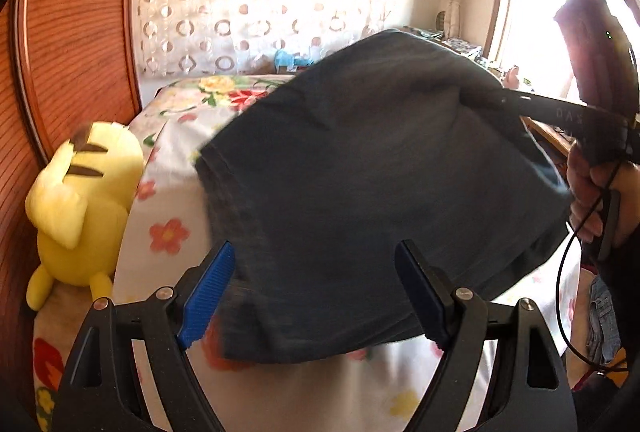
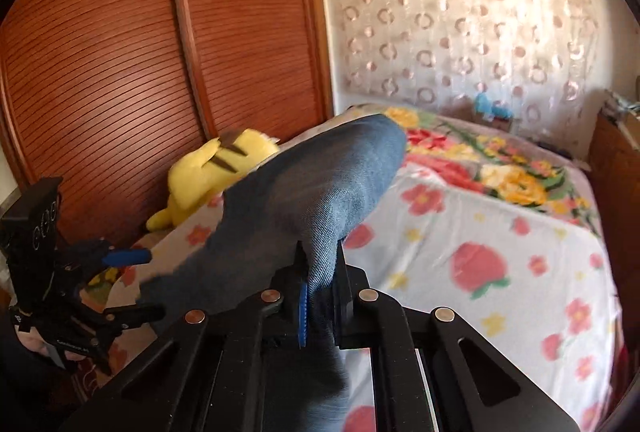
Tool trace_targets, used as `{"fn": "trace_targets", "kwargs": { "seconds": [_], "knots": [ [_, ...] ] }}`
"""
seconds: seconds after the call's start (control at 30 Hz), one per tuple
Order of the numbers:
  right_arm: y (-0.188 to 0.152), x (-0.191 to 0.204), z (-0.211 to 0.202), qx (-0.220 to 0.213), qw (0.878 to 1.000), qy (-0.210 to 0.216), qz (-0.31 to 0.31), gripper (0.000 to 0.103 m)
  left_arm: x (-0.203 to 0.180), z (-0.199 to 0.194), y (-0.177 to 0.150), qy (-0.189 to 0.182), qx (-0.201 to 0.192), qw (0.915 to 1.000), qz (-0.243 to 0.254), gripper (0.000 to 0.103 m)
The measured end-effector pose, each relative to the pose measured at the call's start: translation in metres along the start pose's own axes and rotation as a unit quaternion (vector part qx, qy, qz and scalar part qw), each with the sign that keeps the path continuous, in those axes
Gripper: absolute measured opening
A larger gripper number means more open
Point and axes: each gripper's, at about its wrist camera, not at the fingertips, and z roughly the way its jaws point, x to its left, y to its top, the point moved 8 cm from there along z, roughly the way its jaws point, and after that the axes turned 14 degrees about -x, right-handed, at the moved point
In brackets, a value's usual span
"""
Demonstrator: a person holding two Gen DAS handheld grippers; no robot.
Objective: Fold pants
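Note:
Dark blue denim pants (image 1: 380, 172) hang bunched above the floral bed sheet (image 1: 168, 200). My right gripper (image 2: 320, 268) is shut on a fold of the pants (image 2: 312, 192) and holds it up off the bed. In the left wrist view that right gripper (image 1: 492, 96) comes in from the right, pinching the cloth's top edge. My left gripper (image 1: 316, 292) stands open, its blue pads (image 1: 208, 292) wide apart, with the lower part of the pants hanging just beyond them. In the right wrist view the left gripper (image 2: 154, 284) sits at the pants' lower left edge.
A yellow plush toy (image 1: 80, 212) (image 2: 212, 172) lies at the bed's edge against a slatted wooden wardrobe (image 2: 120, 72). A patterned curtain (image 2: 460, 32) and a small blue toy (image 2: 490, 104) are at the far end. A bright window (image 1: 532, 12) is right. A hand (image 1: 588, 200) grips the right tool.

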Motion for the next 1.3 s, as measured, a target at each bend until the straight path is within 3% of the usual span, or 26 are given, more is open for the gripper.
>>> {"fn": "trace_targets", "kwargs": {
  "seconds": [0.2, 0.43, 0.67, 0.97, 1.3],
  "knots": [
    [-0.003, -0.055, -0.045, 0.003, 0.998, -0.058, -0.007, 0.008, -0.032, 0.016, 0.014, -0.028, -0.001, 0.9995, 0.015, 0.083],
    [-0.036, -0.117, -0.097, 0.027, 0.993, -0.117, 0.011, 0.008, -0.089, 0.04, 0.028, -0.07, -0.001, 0.9966, 0.044, 0.083],
    [-0.081, -0.15, -0.099, 0.068, 0.986, -0.142, 0.055, 0.012, -0.141, 0.066, 0.024, -0.105, 0.01, 0.9927, 0.059, 0.083],
    [-0.099, -0.155, -0.099, 0.083, 0.98, -0.155, 0.094, 0.065, -0.178, 0.09, 0.005, -0.118, 0.043, 0.9894, 0.073, 0.083],
    [-0.131, -0.153, -0.122, 0.093, 0.977, -0.141, 0.13, 0.067, -0.188, 0.106, -0.024, -0.117, 0.076, 0.9867, 0.084, 0.083]
  ]
}}
